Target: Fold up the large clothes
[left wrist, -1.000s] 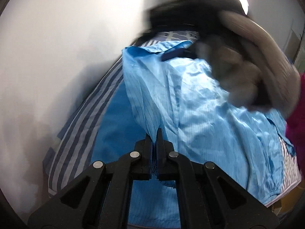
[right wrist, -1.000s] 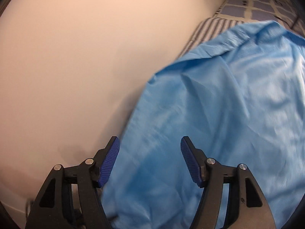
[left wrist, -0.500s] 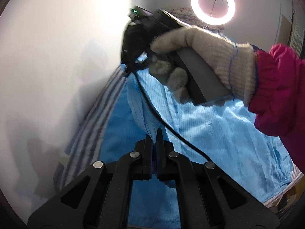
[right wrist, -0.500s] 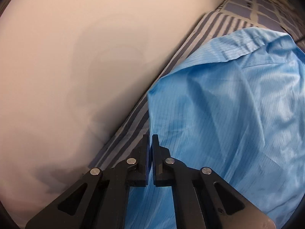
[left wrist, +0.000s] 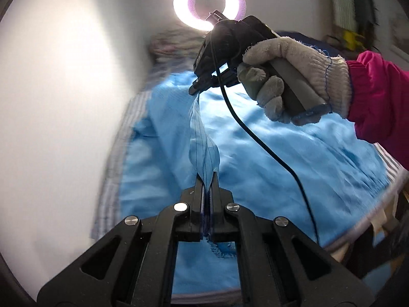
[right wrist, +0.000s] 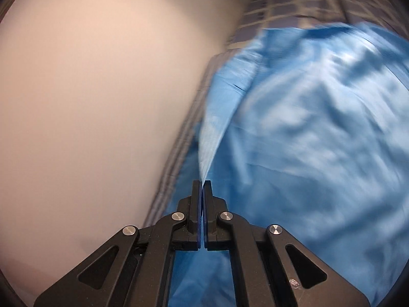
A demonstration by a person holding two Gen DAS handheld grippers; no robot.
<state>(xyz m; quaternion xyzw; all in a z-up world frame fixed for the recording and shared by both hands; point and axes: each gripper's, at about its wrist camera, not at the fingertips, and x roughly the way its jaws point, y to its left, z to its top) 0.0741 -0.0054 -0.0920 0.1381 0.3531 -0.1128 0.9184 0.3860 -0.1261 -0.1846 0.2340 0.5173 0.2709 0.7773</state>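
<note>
While most of it lies spread over a striped bedsheet (left wrist: pixel 120 153), the light-blue garment (left wrist: pixel 294 158) fills the centre and right of the left wrist view: thin, slightly glossy cloth with fine dark pinstripes, rumpled into soft creases, with a gathered elastic cuff (left wrist: pixel 221 249) showing low in the frame just under the tool. A narrow ridge of the cloth is pulled taut up the middle of that picture, from the left gripper (left wrist: pixel 207 179) at the bottom centre to the right gripper (left wrist: pixel 198 88) near the top centre. Both tools are clamped on the garment: the left one's jaws are pressed together on the lower end of the ridge, and the right one's tip pinches its upper end. A gloved hand (left wrist: pixel 286 76) with a magenta sleeve (left wrist: pixel 378 102) holds the right tool at the upper right, a black cable (left wrist: pixel 268 151) trailing down from it. A ring light (left wrist: pixel 208 6) glows at the top. In the right wrist view the right gripper (right wrist: pixel 202 183), jaws closed at the bottom centre, nips a thin fold of the garment (right wrist: pixel 319 140), which covers the right side, blurred.

A second ago the right tool's jaws stood wide apart over flat cloth; now they grip it. Half a second ago no taut ridge ran between the tools, and the gloved hand sat lower and more to the left of the ring light.
</note>
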